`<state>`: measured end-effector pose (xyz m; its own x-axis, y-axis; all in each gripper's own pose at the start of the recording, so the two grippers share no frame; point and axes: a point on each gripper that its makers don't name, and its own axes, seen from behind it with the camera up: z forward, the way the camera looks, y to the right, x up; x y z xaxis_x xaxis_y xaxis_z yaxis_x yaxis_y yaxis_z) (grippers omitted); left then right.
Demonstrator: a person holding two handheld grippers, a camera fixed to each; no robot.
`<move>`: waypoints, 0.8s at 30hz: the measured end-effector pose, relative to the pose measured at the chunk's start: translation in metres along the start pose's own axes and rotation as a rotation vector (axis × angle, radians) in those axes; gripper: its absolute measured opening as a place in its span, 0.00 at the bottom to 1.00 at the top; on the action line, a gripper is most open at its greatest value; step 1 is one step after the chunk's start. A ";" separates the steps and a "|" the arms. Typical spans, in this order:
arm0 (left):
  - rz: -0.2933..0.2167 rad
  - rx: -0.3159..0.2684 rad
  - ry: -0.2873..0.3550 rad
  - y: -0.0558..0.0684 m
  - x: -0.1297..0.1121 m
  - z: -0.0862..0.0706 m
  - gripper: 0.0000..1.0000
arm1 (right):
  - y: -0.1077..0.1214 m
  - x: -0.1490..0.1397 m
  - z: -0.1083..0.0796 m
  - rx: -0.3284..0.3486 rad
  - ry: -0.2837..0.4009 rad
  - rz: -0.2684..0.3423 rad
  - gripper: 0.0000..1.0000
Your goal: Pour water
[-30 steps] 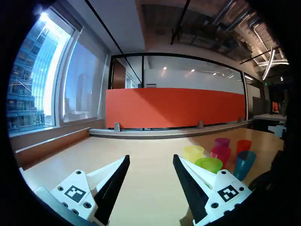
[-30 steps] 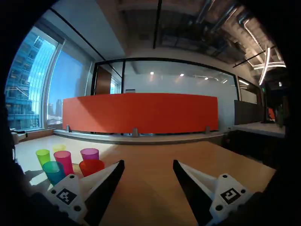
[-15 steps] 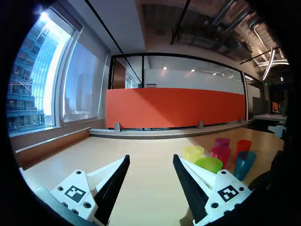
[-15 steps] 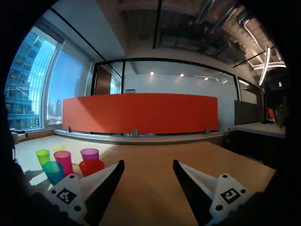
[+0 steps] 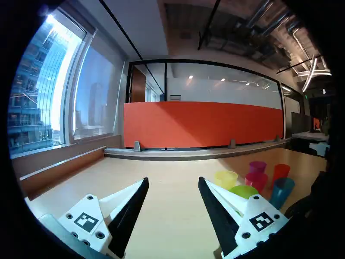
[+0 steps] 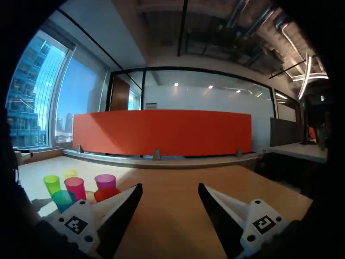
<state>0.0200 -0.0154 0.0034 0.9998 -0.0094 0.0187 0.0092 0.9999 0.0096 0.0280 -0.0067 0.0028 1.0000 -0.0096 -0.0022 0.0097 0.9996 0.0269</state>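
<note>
No text, brand, number or sign can be read in either view.

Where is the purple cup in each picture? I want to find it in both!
Left gripper view: the purple cup is low on the right, just left of the red cup.
Right gripper view: the purple cup is low on the left, just above the red cup.
Shared landmark: the orange partition, mid-picture in both.

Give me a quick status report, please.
Left gripper open, right gripper open, both empty. Six coloured cups grouped on table, untouched. Nothing blocking them.
</note>
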 end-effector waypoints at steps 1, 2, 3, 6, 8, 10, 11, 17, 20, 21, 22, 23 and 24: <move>-0.003 -0.002 -0.002 -0.001 0.005 0.001 0.85 | -0.001 0.005 0.000 0.008 -0.002 0.000 1.00; -0.005 -0.004 -0.003 -0.002 0.009 0.001 0.85 | -0.003 0.010 0.000 0.016 -0.004 -0.001 1.00; -0.009 -0.008 -0.004 -0.002 0.014 0.002 0.85 | -0.003 0.015 0.001 0.020 -0.007 -0.002 1.00; -0.019 -0.024 -0.006 -0.002 0.030 0.005 0.85 | -0.004 0.030 0.003 0.030 -0.015 -0.003 1.00; -0.023 -0.035 -0.006 -0.001 0.042 0.007 0.84 | -0.005 0.042 0.004 0.033 -0.022 -0.001 1.00; -0.025 -0.044 -0.006 -0.002 0.054 0.009 0.85 | -0.006 0.052 0.005 0.041 -0.029 0.001 1.00; -0.025 -0.048 -0.005 -0.002 0.059 0.009 0.85 | -0.006 0.057 0.006 0.045 -0.032 0.002 1.00; -0.009 -0.084 0.011 -0.002 0.099 0.014 0.85 | -0.009 0.090 0.010 0.065 -0.044 0.000 1.00; -0.003 -0.092 0.021 -0.004 0.118 0.015 0.84 | -0.010 0.107 0.012 0.072 -0.038 -0.010 1.00; -0.001 -0.095 0.021 -0.005 0.123 0.015 0.84 | -0.010 0.112 0.013 0.074 -0.036 -0.013 1.00; 0.001 -0.101 0.019 -0.005 0.128 0.015 0.84 | -0.011 0.118 0.013 0.077 -0.034 -0.016 1.00; 0.003 -0.105 0.017 -0.005 0.133 0.016 0.84 | -0.012 0.123 0.014 0.080 -0.032 -0.019 1.00; 0.006 -0.110 0.016 -0.006 0.138 0.016 0.84 | -0.012 0.128 0.015 0.084 -0.031 -0.021 1.00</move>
<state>0.1572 -0.0224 0.0219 1.0000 -0.0042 0.0023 0.0044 0.9950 -0.0998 0.1555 -0.0207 0.0168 0.9991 -0.0324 0.0272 0.0293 0.9934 0.1107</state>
